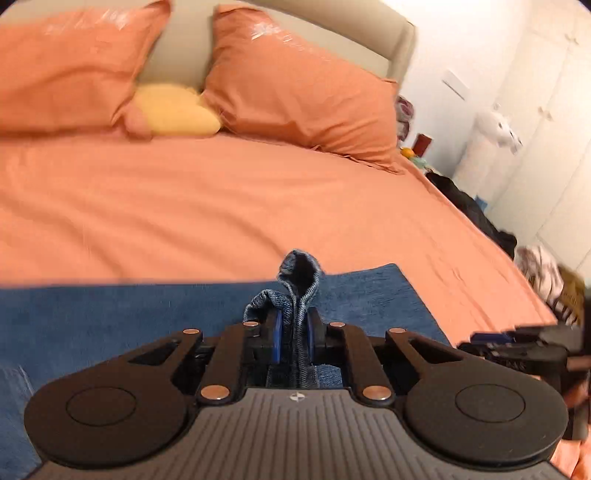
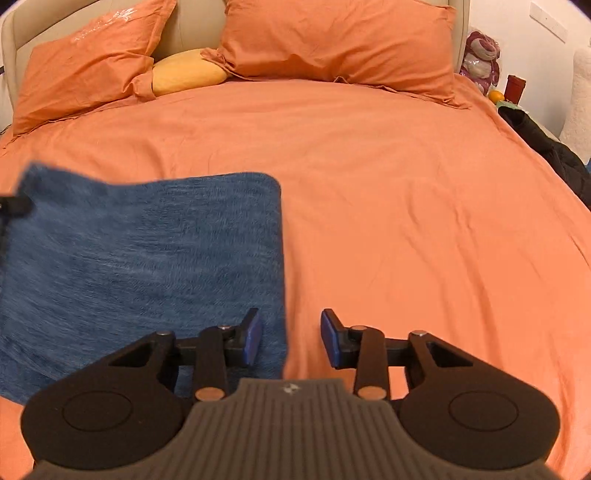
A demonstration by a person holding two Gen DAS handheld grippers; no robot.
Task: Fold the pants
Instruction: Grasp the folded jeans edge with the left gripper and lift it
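Observation:
Blue denim pants [image 2: 147,251] lie flat on the orange bed sheet [image 2: 406,221], folded into a broad rectangle. My left gripper [image 1: 295,325] is shut on a pinched-up fold of the denim [image 1: 299,273], which sticks up between its blue pads. My right gripper [image 2: 290,332] is open and hovers over the right edge of the pants. One pad is above the denim, the other above the sheet, and neither presses on anything. In the left wrist view the right gripper [image 1: 517,350] shows as a dark shape at the right.
Two orange pillows [image 2: 332,40] and a yellow cushion [image 2: 184,72] lean on the beige headboard [image 2: 199,26]. Dark clothing [image 2: 554,151] lies off the bed's right side. A bedside clutter with an orange fruit [image 2: 495,96] and white wardrobe doors [image 1: 546,129] stand to the right.

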